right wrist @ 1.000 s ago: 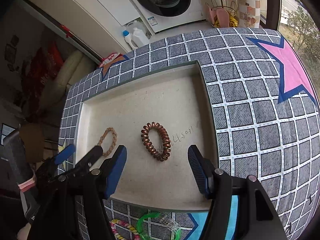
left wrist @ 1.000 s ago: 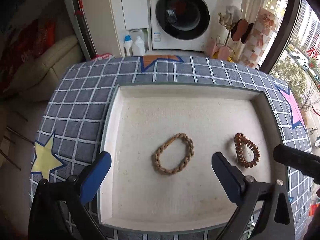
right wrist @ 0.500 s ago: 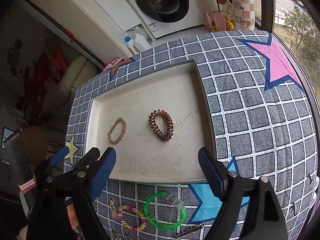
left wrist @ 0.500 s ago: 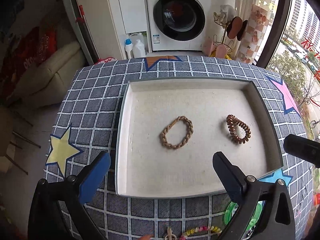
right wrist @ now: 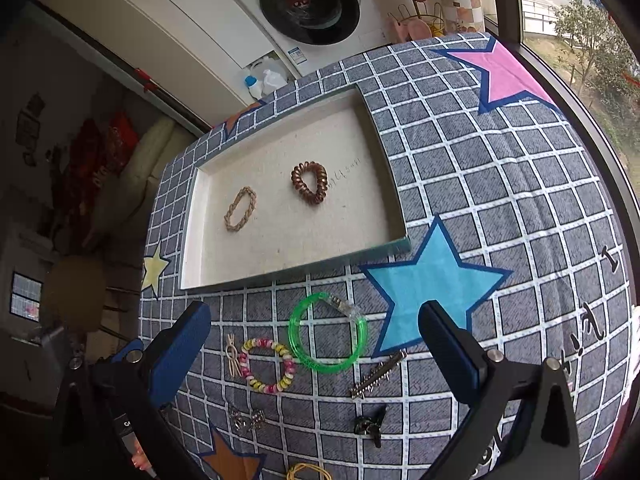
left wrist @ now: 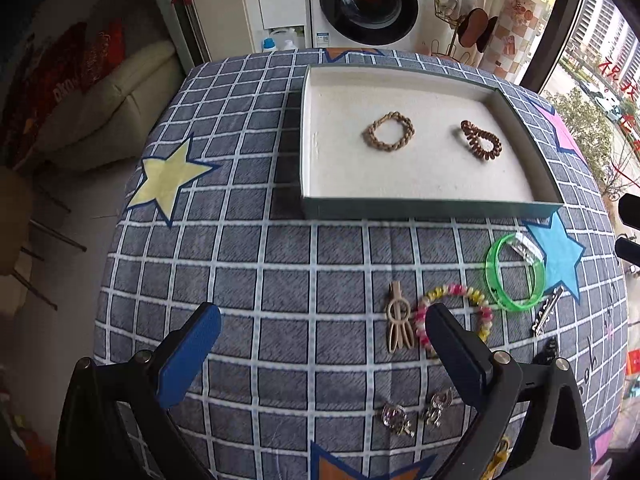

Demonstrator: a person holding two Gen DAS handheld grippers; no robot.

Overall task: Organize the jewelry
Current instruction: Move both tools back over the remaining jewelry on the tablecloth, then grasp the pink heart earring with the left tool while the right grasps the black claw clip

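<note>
A shallow rectangular tray (left wrist: 430, 204) with a cream, felt-like floor and thin grey-green walls sits on the bench (left wrist: 280, 264), which is covered in a grey denim-look cloth crossed by a white grid and printed with coloured stars. Two pieces lie inside the tray, apart from each other: a tan braided bracelet (left wrist: 388, 132) forming a loose ring, and a coppery brown spiral hair tie (left wrist: 480, 141) pinched into a teardrop shape.

The other jewelry lies on the cloth in front of the tray's near wall. A translucent neon-green bangle (right wrist: 328, 332) with a clear clasp sits nearest the tray. Just beside it is a beaded bracelet (right wrist: 267, 366) of pink, yellow and white beads, and a slim beige hair clip (left wrist: 398, 322) lies close against that bracelet's far side. A narrow silver barrette (right wrist: 378, 374) rests below the bangle, with a small dark claw clip (right wrist: 370, 424) nearer still. Two small, sparkly metal pieces (left wrist: 416, 410) lie close together — too small to identify. A yellow band (right wrist: 308, 472) shows at the lower edge of the right wrist view.

The left claw (left wrist: 320, 350) hovers over bare cloth, its blue-padded jaws spread wide and holding nothing. The right claw (right wrist: 316, 344) is likewise wide open and empty, poised above the bangle and beaded bracelet.
</note>
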